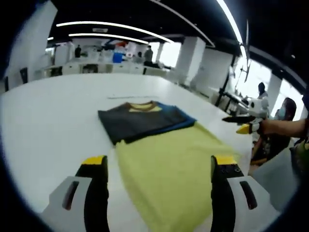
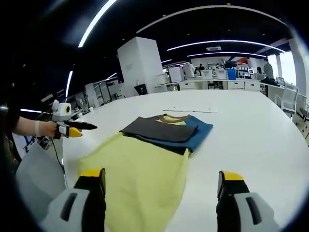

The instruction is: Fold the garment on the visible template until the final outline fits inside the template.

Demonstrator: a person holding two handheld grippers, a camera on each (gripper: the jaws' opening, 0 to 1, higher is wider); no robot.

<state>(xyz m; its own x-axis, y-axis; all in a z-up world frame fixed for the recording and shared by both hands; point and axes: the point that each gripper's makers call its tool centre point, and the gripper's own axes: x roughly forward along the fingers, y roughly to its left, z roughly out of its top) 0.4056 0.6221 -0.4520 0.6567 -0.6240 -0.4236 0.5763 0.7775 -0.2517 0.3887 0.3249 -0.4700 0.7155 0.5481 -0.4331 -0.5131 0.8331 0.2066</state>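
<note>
Both claws, left (image 1: 158, 166) and right (image 2: 160, 181), are hanging wide and empty over the shirt (image 1: 164, 159) lying half-folded on the table (image 1: 43, 121); we're risking dragging the folded top askew.

Garment (image 1: 166, 159) lying flat on white worktop (image 1: 48, 121), yellow body nearest, dark sleeves folded across top, blue edge peeking out, yellow collar showing. Left hand-held gripper (image 1: 159, 166) hovering over yellow part, jaws spread apart, gripping nothing. Right hand-held gripper (image 1: 241, 123) coming in from right, held in person's hand (image 1: 268, 126), off worktop edge.
</note>
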